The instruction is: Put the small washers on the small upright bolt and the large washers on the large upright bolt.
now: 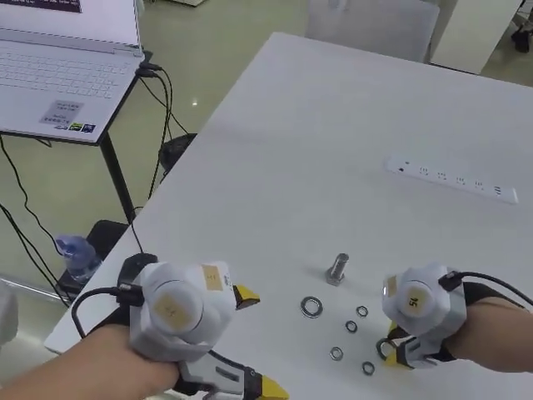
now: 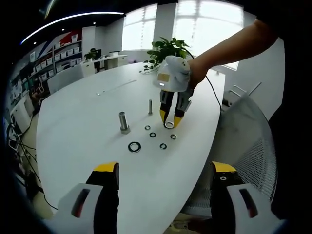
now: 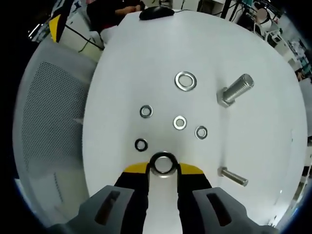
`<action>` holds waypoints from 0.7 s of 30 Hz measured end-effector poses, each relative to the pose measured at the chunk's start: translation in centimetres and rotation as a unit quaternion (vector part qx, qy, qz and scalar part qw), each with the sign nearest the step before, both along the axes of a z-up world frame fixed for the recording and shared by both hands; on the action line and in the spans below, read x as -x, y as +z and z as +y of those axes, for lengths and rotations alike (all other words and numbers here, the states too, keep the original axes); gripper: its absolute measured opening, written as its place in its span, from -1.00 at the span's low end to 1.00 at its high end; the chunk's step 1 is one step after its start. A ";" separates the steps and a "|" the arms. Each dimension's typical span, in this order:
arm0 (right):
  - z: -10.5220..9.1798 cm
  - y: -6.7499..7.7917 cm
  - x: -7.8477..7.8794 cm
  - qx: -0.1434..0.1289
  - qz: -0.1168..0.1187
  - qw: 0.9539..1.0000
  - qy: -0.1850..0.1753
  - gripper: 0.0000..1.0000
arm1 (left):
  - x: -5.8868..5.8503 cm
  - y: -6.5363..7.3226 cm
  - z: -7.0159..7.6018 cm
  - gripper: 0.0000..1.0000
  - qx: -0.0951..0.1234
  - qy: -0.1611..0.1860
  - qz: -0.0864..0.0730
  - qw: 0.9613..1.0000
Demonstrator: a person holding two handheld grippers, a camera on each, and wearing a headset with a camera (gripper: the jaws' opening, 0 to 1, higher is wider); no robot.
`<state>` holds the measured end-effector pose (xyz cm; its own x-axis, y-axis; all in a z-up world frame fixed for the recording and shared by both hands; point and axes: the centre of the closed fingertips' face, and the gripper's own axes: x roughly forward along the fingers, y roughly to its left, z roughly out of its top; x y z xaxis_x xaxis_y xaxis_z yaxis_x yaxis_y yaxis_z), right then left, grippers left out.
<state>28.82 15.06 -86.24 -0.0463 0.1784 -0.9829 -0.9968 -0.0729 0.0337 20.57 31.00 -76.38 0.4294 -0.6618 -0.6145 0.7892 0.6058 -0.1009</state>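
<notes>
The large upright bolt (image 1: 337,268) (image 2: 123,122) (image 3: 235,90) stands on the white table (image 1: 333,150). Beyond it in the left gripper view stands the small upright bolt (image 2: 150,106) (image 3: 233,176). One large washer (image 1: 311,307) (image 2: 134,146) (image 3: 185,81) lies flat, with several small washers (image 1: 351,327) (image 3: 180,122) beside it. My right gripper (image 1: 390,350) (image 2: 170,121) (image 3: 163,169) hovers just above the table near the small washers, shut on a second large washer (image 3: 163,164) (image 2: 169,125). At the table's near left edge my left gripper (image 1: 260,342) (image 2: 165,168) is open, with nothing between its fingers.
A white power strip (image 1: 454,179) lies at the table's far right. Left of the table, a laptop (image 1: 58,75) sits on a stand with cables, and a water bottle (image 1: 77,254) is on the floor. A mesh chair (image 3: 53,122) stands close to the table's near edge.
</notes>
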 end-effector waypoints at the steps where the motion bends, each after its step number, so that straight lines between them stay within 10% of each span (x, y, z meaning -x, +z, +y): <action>1: 0.0 0.4 0.0 -0.001 -0.001 1.000 0.000 -0.58 | 0.0 0.0 0.2 0.57 -0.001 0.001 0.001 1.000; 21: 1.6 8.7 -4.5 -0.024 -0.010 1.000 -0.005 -0.58 | 0.0 -1.3 0.0 0.81 -0.014 -0.003 0.009 1.000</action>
